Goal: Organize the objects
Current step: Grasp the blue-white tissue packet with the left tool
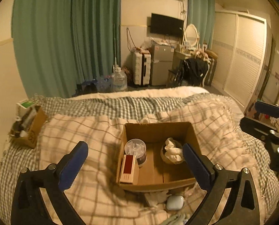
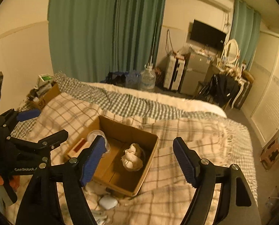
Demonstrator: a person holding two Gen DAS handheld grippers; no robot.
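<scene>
We take the open cardboard box (image 1: 158, 131) on the plaid blanket (image 1: 83, 131) as our landmark. Far to its left, at the bed's edge, sits a smaller carton (image 1: 30, 129) crammed with bottles and tubes. Our left gripper (image 1: 134, 166) hovers over the box's near side, fingers spread wide and carrying nothing. Inside the box, in the left near corner, a red-and-white packet (image 1: 129, 168) leans upright against a round tub of cotton swabs (image 1: 135, 150) just behind it. Toward the box's right wall lies a bundle of white cloth in a small basket (image 1: 172, 152). Just outside the near wall, on the blanket, rests a pale earbud case (image 1: 175, 202). Right of the box our right gripper (image 2: 139, 161) hangs released too — its left finger overlaps the box's left side in its own view, nothing between the pads.
</scene>
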